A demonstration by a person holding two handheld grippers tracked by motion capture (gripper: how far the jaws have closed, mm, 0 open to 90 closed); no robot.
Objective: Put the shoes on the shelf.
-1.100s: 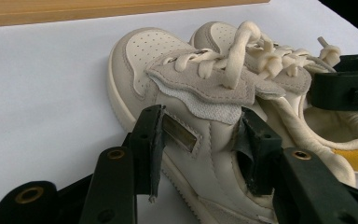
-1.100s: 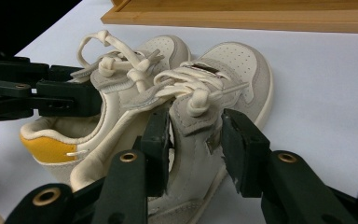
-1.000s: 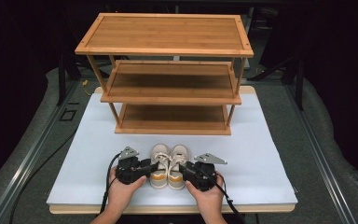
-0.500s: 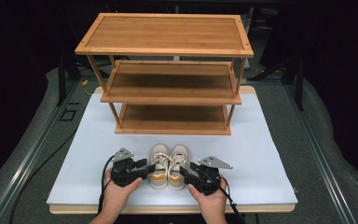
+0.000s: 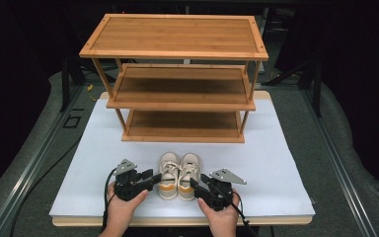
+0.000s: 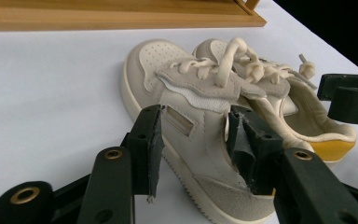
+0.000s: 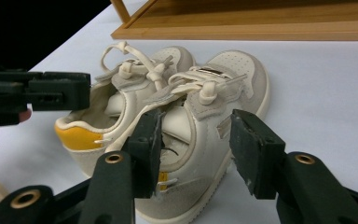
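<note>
Pair of small shoes (image 5: 178, 175) side by side on white surface (image 5: 276, 163), before wooden rack (image 5: 177, 89). Left tongs (image 6: 193, 140) and right tongs (image 7: 196, 140) released, each straddling one shoe's side, probably for joint lifting.

The rack (image 5: 177, 37) is wood, warm-toned with a visible grain and a low satin sheen. The counter (image 5: 94, 158) wears a smooth matt white sheet. The shoes (image 6: 200, 116) look like smooth cream leather with perforated toes, rougher suede-like patches, thick woven laces and a yellow heel tab. The fingers (image 6: 147, 144) seem matt black plastic, their pads rough-edged, with brass-coloured eyelets; the grey plate (image 5: 228, 175) is probably metal.
</note>
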